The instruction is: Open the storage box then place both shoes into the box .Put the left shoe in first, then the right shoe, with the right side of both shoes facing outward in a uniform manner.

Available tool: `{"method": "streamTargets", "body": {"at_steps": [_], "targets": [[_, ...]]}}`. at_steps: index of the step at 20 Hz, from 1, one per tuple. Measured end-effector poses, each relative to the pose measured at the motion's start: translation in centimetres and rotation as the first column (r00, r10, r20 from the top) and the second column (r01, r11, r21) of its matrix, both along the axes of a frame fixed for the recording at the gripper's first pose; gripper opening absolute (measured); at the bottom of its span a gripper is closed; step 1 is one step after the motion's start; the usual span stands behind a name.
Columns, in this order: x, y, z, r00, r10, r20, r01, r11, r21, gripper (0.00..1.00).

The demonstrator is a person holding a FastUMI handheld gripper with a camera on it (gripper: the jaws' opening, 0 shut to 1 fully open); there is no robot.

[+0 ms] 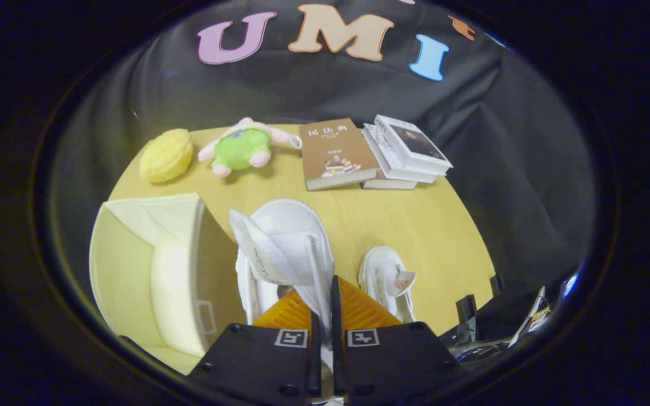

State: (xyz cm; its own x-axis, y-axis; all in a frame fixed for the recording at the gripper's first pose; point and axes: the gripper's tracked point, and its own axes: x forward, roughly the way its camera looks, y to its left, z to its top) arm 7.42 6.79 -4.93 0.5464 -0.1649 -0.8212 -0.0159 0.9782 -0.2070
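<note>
My gripper (325, 316) is shut on a white canvas shoe (282, 242): both orange fingers (291, 313) pinch the shoe's side wall, and the shoe hangs lifted above the table with its toe pointing away. Left of the held shoe stands the cream fabric storage box (150, 270), open at the top, its inside bare as far as it shows. The second white shoe (387, 282) lies on the wooden table (404, 220) just right of my fingers, toe pointing away.
Beyond the shoes, at the table's far edge, lie a yellow plush (166, 155), a green and pink plush toy (243, 148), a brown book (336, 153) and a stack of white books (409, 152). Dark gear (466, 310) stands past the table's right edge.
</note>
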Motion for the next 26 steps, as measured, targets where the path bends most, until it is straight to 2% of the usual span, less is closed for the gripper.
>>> {"method": "streamTargets", "body": {"at_steps": [5, 9, 11, 14, 19, 24, 26], "targets": [[-0.1, 3.7, 6.8, 0.993, 0.047, 0.107, -0.044, 0.999, -0.031, 0.12], [-0.8, 9.0, 8.3, 0.986, 0.116, 0.121, -0.114, 0.993, -0.024, 0.11], [-1.3, 12.1, 7.0, 0.987, 0.136, 0.09, -0.138, 0.99, 0.013, 0.11], [-2.3, 15.5, 3.8, 0.991, 0.133, 0.023, -0.134, 0.989, 0.064, 0.11], [-4.0, 17.6, -1.7, 0.987, 0.135, -0.089, -0.13, 0.99, 0.063, 0.11], [-5.6, 19.8, -7.8, 0.957, 0.172, -0.233, -0.153, 0.984, 0.094, 0.12], [-5.5, 20.3, -9.2, 0.944, 0.205, -0.258, -0.188, 0.978, 0.089, 0.11]]}}
